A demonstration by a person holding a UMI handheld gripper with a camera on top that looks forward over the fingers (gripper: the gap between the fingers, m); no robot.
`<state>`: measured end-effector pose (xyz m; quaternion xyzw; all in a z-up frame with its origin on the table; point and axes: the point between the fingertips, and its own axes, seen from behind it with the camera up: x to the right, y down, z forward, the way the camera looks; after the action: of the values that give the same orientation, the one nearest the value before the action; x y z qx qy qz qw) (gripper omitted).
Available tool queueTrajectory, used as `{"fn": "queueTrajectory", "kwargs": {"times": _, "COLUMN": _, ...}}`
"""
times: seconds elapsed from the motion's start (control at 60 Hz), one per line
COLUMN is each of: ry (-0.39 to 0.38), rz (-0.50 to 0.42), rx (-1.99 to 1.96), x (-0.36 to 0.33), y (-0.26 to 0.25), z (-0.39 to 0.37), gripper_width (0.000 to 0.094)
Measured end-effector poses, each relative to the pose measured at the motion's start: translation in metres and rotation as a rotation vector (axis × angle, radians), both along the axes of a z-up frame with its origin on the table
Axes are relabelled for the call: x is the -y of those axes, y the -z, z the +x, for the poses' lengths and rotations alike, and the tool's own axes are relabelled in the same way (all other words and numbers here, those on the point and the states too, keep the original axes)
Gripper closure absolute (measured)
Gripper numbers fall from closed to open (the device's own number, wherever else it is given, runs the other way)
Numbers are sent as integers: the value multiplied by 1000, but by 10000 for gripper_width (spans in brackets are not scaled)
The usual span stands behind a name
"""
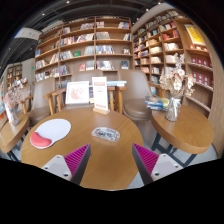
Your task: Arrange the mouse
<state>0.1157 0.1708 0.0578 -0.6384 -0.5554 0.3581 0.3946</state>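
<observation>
A white oval mouse pad (52,130) with a red wrist rest (41,141) lies on the round wooden table (95,160), ahead and to the left of my fingers. A small grey patterned mouse (105,134) lies near the table's middle, just beyond the fingers and slightly right of centre. My gripper (111,160) is open and empty, held above the near part of the table, with the magenta pads (76,156) spread wide apart.
Upright cards (99,94) and a sign (77,94) stand at the table's far edge. Chairs ring the table. Another round table (185,128) with a vase (173,108) stands at the right. Bookshelves (90,45) line the walls behind.
</observation>
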Motion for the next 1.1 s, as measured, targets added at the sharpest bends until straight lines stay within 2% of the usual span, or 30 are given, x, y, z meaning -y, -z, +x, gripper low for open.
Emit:
{"fn": "queueTrajectory", "kwargs": {"times": 0.133, "ry": 1, "rz": 39, "rx": 43, "x": -3, "y": 28, "z": -31, "gripper_width": 79}}
{"fn": "queueTrajectory", "kwargs": {"times": 0.467, "ry": 2, "rz": 52, "rx": 168, "x": -10, "y": 71, "z": -85, "gripper_width": 81}}
{"fn": "queueTrajectory", "kwargs": {"times": 0.95, "ry": 14, "rz": 7, "rx": 183, "x": -14, "y": 73, "z": -149, "gripper_width": 82}}
{"fn": "queueTrajectory", "kwargs": {"times": 1.1, "ry": 22, "rz": 20, "rx": 187, "x": -20, "y": 72, "z": -165, "gripper_width": 86}}
